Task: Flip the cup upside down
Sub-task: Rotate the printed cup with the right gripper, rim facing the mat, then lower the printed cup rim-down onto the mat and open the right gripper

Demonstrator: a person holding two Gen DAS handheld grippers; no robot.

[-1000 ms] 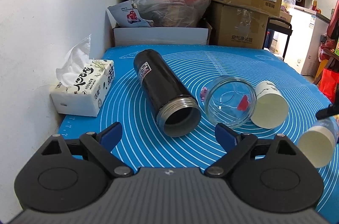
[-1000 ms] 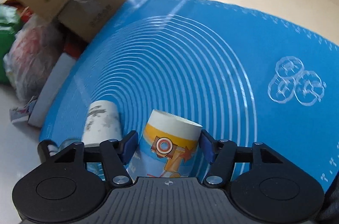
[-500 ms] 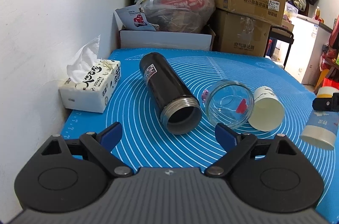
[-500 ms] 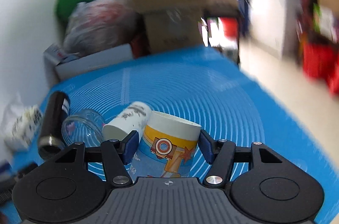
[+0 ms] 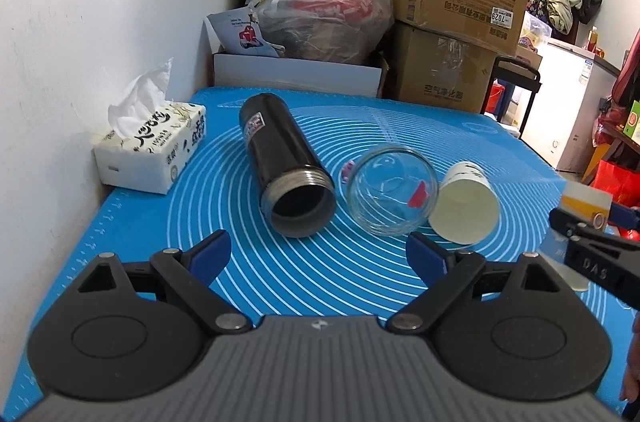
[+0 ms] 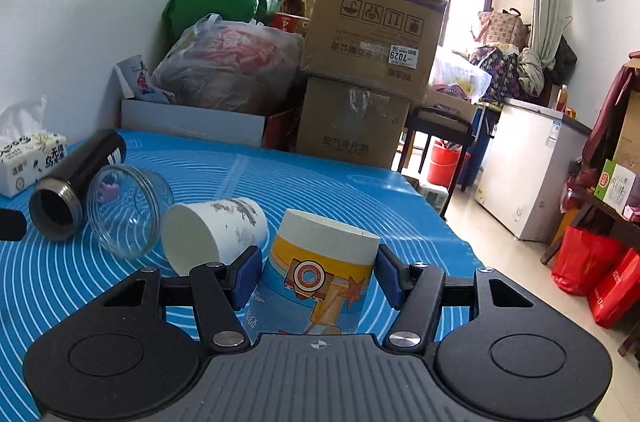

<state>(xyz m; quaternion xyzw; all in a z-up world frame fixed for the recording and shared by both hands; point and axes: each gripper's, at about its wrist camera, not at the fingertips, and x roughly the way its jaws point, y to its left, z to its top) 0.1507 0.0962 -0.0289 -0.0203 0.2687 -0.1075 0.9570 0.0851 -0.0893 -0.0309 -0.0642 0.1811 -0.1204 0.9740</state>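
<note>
Right gripper [image 6: 318, 274] squeezes the colorful paper cup [image 6: 320, 270] between its two blue pads [image 6: 246, 272]. One pad presses on each side of the cup. The cup stands up straight with its flat white end on top. It sits at the near right part of the blue mat [image 6: 320, 178].

Left gripper [image 5: 318, 256] is wide open and holds nothing. It hangs over the near edge of the mat.

Everything else is told from the mat. Past its far edge stand two big brown boxes [image 6: 372, 62], one on top of the other. Next to them is a plastic bag [image 6: 228, 74] full of stuff. On the mat's left side, by the wall, sits a white tissue box [image 5: 152, 150]. In the middle of the mat lie three things in a row on their sides: a black bottle [image 5: 284, 162], then a clear glass jar [image 5: 390, 196], then a white paper cup [image 5: 466, 208]. Their open ends all face the grippers. The white cup lies just to the left of the colorful cup.
</note>
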